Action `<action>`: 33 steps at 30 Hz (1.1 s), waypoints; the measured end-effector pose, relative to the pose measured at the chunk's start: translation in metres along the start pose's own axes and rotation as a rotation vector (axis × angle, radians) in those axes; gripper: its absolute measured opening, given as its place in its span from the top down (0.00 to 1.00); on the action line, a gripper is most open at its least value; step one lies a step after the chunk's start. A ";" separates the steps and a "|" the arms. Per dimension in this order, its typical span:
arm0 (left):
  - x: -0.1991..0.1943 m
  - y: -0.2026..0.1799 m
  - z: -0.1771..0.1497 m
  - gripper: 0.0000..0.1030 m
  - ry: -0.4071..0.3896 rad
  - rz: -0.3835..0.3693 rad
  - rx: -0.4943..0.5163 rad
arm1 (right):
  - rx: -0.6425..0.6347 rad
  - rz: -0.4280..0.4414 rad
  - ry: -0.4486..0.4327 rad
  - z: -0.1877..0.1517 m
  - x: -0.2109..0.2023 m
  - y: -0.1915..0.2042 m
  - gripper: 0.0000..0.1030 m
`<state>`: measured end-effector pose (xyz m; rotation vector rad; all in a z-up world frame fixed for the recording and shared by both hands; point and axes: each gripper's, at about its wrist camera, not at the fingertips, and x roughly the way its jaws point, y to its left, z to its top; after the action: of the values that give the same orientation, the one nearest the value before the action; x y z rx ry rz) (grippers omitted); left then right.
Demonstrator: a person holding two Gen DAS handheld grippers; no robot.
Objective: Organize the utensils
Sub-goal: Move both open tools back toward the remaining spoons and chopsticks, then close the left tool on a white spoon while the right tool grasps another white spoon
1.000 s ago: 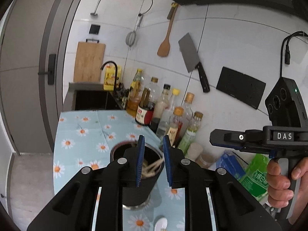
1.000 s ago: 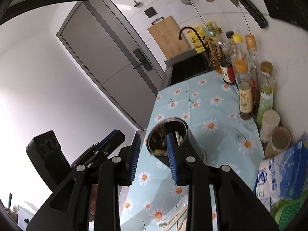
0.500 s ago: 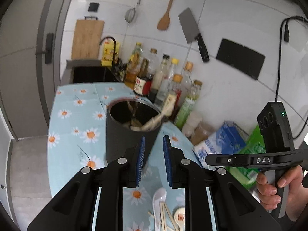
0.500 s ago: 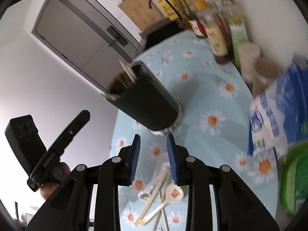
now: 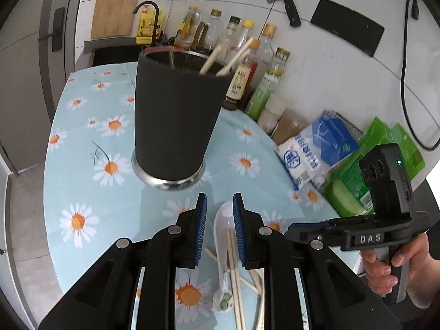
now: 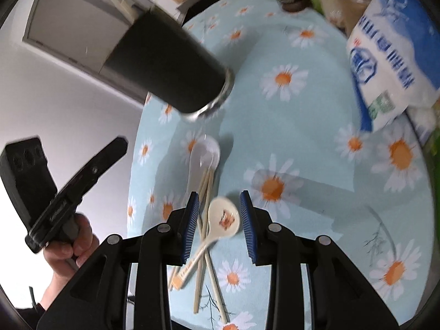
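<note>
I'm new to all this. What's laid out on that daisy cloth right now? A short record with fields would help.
holder: dark utensil cup, upright, chopstick ends poking out of it
loose items: white spoon, patterned spoon, chopsticks, lying together on the cloth
left gripper: open, above the white spoon
right gripper: open, fingers either side of the patterned spoon
backdrop: bottles by the wall

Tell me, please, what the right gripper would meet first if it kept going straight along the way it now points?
Most likely the cream spoon with the orange print: its bowl lies framed between the open right gripper fingers, on the daisy tablecloth. Depth is hard to judge here.
</note>
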<state>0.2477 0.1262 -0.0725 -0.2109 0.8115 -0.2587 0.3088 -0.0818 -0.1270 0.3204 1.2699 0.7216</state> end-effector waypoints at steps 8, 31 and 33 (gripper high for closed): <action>0.018 0.012 -0.013 0.82 0.078 -0.011 -0.022 | 0.027 -0.046 0.042 -0.015 0.024 -0.006 0.69; 0.069 0.016 -0.001 0.82 0.259 -0.078 0.032 | -0.036 -0.119 -0.002 -0.024 0.031 -0.004 0.95; 0.074 0.012 -0.001 0.82 0.276 -0.080 0.062 | -0.029 -0.119 -0.012 -0.025 0.025 -0.005 0.95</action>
<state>0.2978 0.1143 -0.1277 -0.1509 1.0676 -0.3936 0.2894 -0.0735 -0.1563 0.2238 1.2556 0.6352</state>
